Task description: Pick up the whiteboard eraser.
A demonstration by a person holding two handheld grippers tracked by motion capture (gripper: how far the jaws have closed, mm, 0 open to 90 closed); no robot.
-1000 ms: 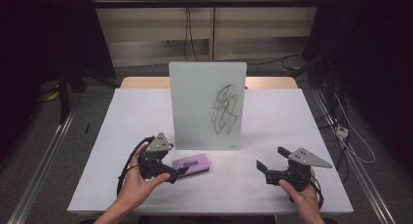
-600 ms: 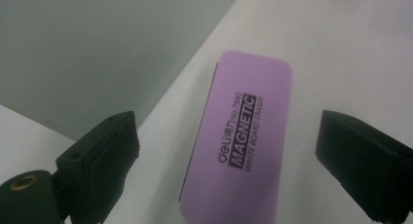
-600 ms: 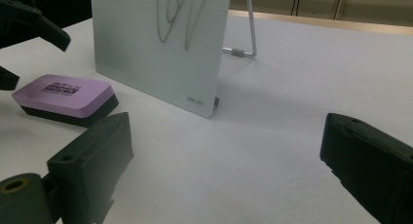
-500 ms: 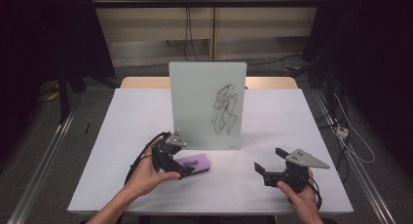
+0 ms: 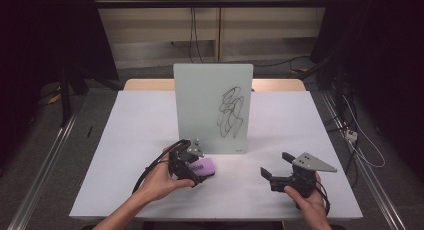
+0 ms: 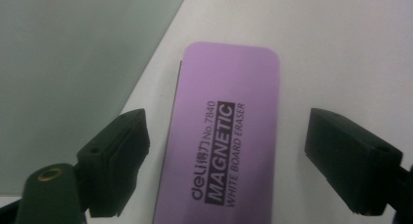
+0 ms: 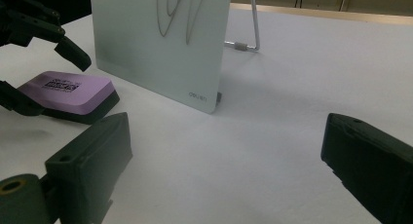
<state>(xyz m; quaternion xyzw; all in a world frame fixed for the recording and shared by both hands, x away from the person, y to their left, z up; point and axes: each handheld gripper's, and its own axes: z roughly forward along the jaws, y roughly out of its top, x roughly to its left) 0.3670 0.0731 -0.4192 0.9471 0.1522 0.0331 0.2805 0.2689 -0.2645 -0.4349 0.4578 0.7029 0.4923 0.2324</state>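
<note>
Your left gripper (image 5: 197,171) straddles the purple eraser (image 6: 221,136), jaws wide and seemingly not touching it. The upright whiteboard (image 5: 212,107) stands just behind, on the white table (image 5: 125,140). Your right gripper (image 5: 270,175) sits apart, jaws wide, empty.

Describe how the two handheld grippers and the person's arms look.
Both are black two-jaw tools with blocky, squared jaw pads. The left gripper trails a looping black cable; a small grey plate sits on top. The right gripper carries a larger grey three-cornered plate and a black cable. The forearms are bare, no sleeves or gloves visible.
</note>
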